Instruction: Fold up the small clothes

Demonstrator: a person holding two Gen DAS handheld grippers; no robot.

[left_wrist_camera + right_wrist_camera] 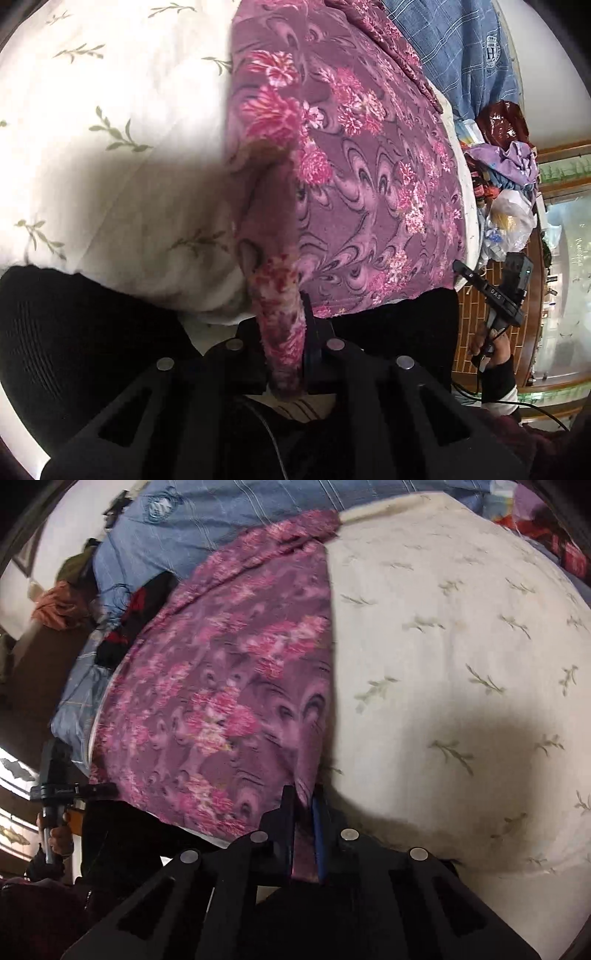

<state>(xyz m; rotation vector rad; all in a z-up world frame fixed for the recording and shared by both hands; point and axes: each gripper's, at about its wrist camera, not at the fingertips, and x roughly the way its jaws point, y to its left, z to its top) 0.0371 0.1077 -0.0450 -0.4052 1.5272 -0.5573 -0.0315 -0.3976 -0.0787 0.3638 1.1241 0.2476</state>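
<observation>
A purple garment with pink flowers [354, 177] lies spread on a white bedsheet with green sprigs [110, 129]. My left gripper [286, 354] is shut on the garment's near edge, and a fold of cloth runs up from between its fingers. In the right wrist view the same garment [229, 701] lies left of centre on the sheet [461, 664]. My right gripper [304, 834] is shut on the garment's near corner. Each gripper shows in the other's view: the right gripper [495, 299] at the far right, the left gripper [55, 790] at the far left.
A blue checked cloth [461, 40] lies beyond the garment, also in the right wrist view [207, 524]. A heap of clothes and plastic bags [506, 177] sits at the right by the bed's edge. An orange cloth [55, 605] lies at the far left.
</observation>
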